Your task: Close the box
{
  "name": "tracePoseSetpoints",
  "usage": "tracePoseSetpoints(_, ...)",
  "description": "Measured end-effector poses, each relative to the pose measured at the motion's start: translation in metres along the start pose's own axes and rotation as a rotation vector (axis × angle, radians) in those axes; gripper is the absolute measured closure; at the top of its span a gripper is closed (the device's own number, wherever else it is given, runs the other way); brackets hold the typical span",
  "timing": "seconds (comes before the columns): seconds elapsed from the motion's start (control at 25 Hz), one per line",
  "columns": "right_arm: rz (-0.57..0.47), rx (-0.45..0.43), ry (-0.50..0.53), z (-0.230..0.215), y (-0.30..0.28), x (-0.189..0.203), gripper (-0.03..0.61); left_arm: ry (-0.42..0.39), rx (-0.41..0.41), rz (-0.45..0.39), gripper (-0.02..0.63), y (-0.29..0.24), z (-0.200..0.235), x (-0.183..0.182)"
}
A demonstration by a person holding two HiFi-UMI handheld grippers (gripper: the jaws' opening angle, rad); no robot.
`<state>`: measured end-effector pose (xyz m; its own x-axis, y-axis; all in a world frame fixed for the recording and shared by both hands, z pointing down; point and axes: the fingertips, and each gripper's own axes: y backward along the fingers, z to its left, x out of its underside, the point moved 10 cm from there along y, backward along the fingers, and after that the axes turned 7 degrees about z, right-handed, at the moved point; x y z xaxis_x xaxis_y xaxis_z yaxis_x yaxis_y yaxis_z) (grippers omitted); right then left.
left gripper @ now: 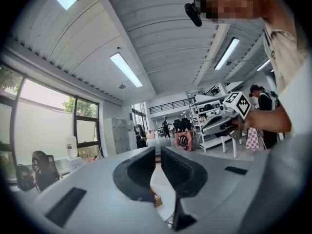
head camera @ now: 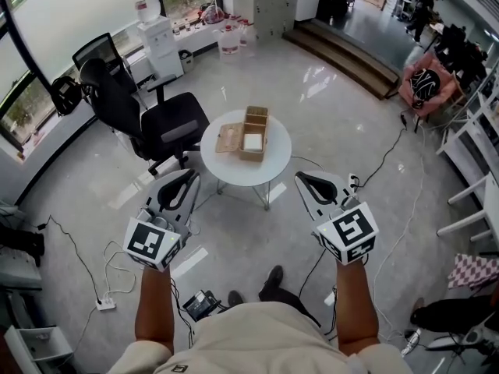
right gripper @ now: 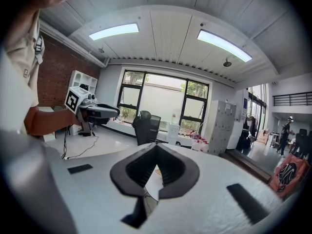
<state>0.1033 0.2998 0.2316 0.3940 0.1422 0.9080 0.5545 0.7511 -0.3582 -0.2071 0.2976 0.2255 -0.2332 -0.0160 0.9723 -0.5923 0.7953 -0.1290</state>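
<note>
Box [head camera: 254,133]: 1, light wood, at centre of the round white worktop [head camera: 273,168]. Not closed: its lid [head camera: 228,139] lies swung out flat on the box's left side as the head view shows it, resting on the worktop. 1 white item [head camera: 253,142] inside, at the end nearer the person; can't tell what it is.

Tools: 2, both on the near side of the worktop, well apart from the box, touching neither box nor worktop. Left tool [head camera: 187,176] is off the worktop's near-left edge, jaws shut w/ only a slit btwn the pads, nothing held. Right tool [head camera: 304,181] is off the near-right edge, jaws closed tip to tip, also empty.

Worktop: 1, on thin splayed legs, standing on a glossy grey floor [head camera: 343,131].

- Left of worktop: 1 black office chair [head camera: 156,119], seat just beside the worktop's rim.
- Far-left of worktop, past the chair: 1 white water dispenser [head camera: 160,41] by the windows.
- Near-left of worktop, on the floor: 1 white power strip [head camera: 105,304] w/ loose cables.
- Far-right of worktop: wide steps [head camera: 351,57] and 1 red bag [head camera: 425,84].
- Right of worktop: white racks [head camera: 475,170], w/ 1 dark cable [head camera: 382,162] trailing over the floor from the worktop's right side toward them.
</note>
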Motion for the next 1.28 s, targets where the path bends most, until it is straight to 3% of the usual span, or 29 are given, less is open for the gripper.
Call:
tracePoseSetpoints(0.48,-0.035,-0.081,-0.002,-0.111,-0.040,0.020,0.585,-0.009,-0.071,0.045,0.577,-0.098,-0.009,-0.011)
tracePoseSetpoints(0.92,-0.048,-0.132,-0.018,-0.165,-0.068,0.034,0.585,-0.017,-0.100,0.087,0.577,-0.158,-0.010,-0.016)
tracePoseSetpoints(1.28,-0.005,-0.092,-0.043,-0.188,-0.114,0.041,0.586,-0.001,-0.023,0.062,0.577,-0.218,0.034,0.014)
